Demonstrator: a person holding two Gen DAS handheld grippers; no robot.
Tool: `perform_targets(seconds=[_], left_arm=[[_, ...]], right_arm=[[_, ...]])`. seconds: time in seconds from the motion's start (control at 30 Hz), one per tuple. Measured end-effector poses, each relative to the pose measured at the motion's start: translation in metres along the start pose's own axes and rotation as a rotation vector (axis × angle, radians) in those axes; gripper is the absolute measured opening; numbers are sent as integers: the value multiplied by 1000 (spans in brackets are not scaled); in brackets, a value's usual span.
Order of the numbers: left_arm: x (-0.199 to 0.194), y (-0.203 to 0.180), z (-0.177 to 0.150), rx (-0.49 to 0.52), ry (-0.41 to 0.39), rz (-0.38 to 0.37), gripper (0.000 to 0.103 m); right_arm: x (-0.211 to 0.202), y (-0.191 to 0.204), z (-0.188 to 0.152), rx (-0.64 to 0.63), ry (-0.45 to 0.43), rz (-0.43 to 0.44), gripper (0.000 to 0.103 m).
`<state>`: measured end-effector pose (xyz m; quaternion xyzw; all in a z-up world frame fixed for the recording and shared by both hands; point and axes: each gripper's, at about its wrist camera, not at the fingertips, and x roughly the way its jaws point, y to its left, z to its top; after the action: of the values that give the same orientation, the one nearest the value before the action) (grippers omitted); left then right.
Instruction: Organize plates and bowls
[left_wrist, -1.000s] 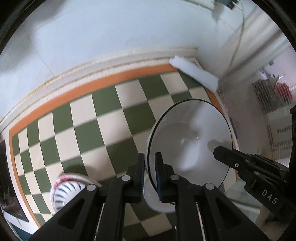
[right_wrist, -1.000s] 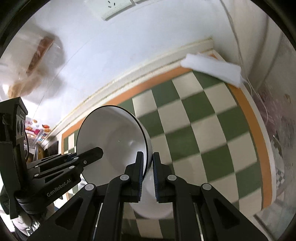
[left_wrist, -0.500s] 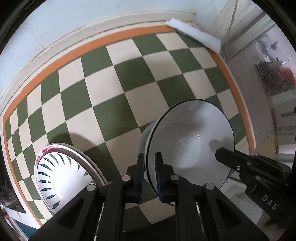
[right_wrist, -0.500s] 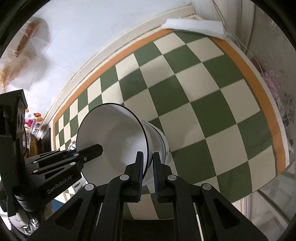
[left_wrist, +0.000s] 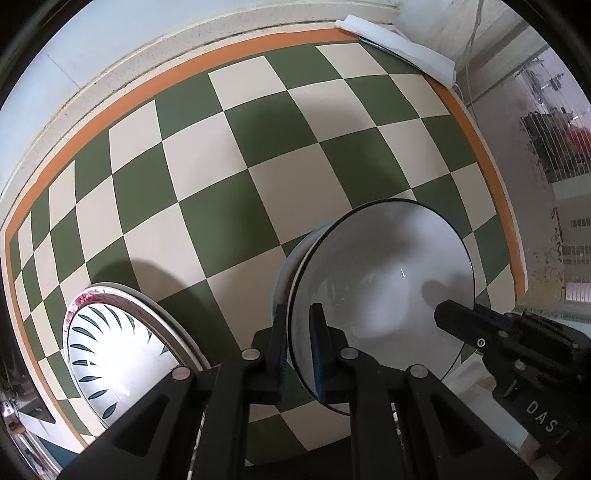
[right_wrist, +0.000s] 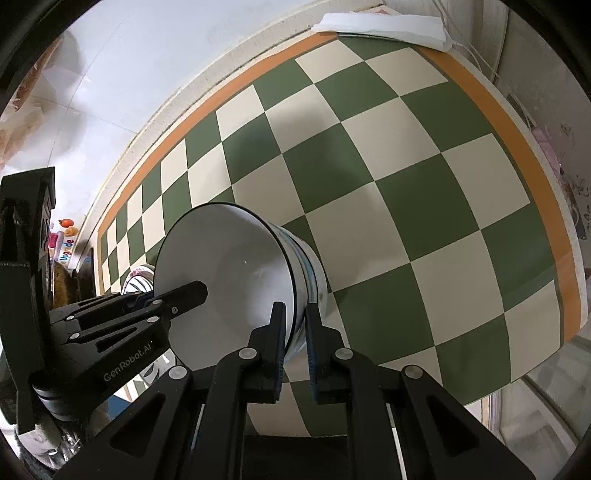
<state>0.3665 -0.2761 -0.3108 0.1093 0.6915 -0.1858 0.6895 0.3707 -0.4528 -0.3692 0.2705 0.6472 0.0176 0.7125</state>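
A stack of white bowls with thin dark rims (left_wrist: 380, 284) hangs in the air above the green-and-cream checkered tabletop (left_wrist: 229, 173). My left gripper (left_wrist: 299, 325) is shut on the stack's left rim. My right gripper (right_wrist: 294, 325) is shut on its opposite rim; the stack also shows in the right wrist view (right_wrist: 229, 280). Each gripper shows in the other's view, at the far rim of the stack. A stack of plates with a dark leaf pattern (left_wrist: 118, 350) lies on the table at lower left, partly behind my left gripper.
The table has an orange border (left_wrist: 110, 110) against a white wall. A folded white cloth (left_wrist: 402, 48) lies at the far right corner. A cable (left_wrist: 469, 55) hangs beside it. Clutter and toys sit off the table's left end (right_wrist: 64, 236).
Both grippers tilted downward with the bowl stack and came closer to the table. The wall slid out of view and more of the leaf-patterned plates came into sight.
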Motion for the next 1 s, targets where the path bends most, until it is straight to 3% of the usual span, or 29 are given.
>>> perform_targets(seconds=[0.23,0.4,1.0], left_arm=[[0,-10,-1,51,13,66,9],[3,-18,-2,110,24,168,9],[9,-13,-1,86,34,154,12]], right_arm=[[-2,2,-2,-8,6,-10,12],[-2,3,-3,-15,8,-9,12],[-10,7,-2,-26,0,-7,12]])
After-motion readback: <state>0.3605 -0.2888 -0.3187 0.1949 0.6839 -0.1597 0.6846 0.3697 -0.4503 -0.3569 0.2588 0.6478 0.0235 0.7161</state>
